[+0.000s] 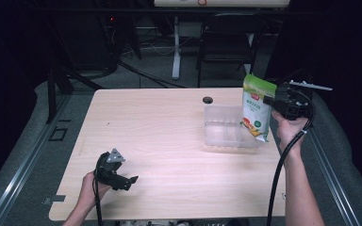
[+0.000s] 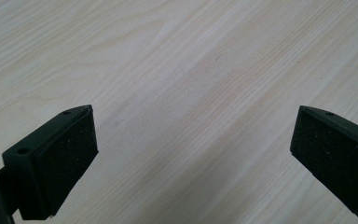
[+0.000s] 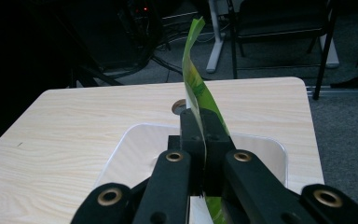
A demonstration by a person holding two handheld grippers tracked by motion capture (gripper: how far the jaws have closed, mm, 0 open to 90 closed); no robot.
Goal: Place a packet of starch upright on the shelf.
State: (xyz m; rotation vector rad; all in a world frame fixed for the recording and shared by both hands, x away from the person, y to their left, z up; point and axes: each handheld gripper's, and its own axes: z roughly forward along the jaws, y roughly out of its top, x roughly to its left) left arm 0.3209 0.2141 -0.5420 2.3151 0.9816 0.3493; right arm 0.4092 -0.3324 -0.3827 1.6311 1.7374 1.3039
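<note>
High view, right of centre: the right gripper (image 1: 269,101) is clamping a green-and-white pouch (image 1: 256,108) near its upper edge, its jaws closed tight on the film, and is suspending it upright above the right end of a clear plastic container (image 1: 217,117). The pouch's lower corner is hanging at the container's far right rim; whether it is touching the rim cannot be told. In the right gripper view, the pouch (image 3: 196,84) is appearing edge-on in the middle of the frame, rising from between the pinched jaws, with the container (image 3: 121,154) lying directly below.

Lower left of the high view: the left gripper (image 1: 128,181) is resting near the front edge of the table (image 1: 160,141), its jaws standing wide apart over bare wood, nothing between them.

The step in hand is judged to be lowering the pouch into the container. To do it well, the pouch is best shifted leftward in the frame until it is hanging fully inside the rim, kept vertical, and released only once its base is resting on the floor of the container.
</note>
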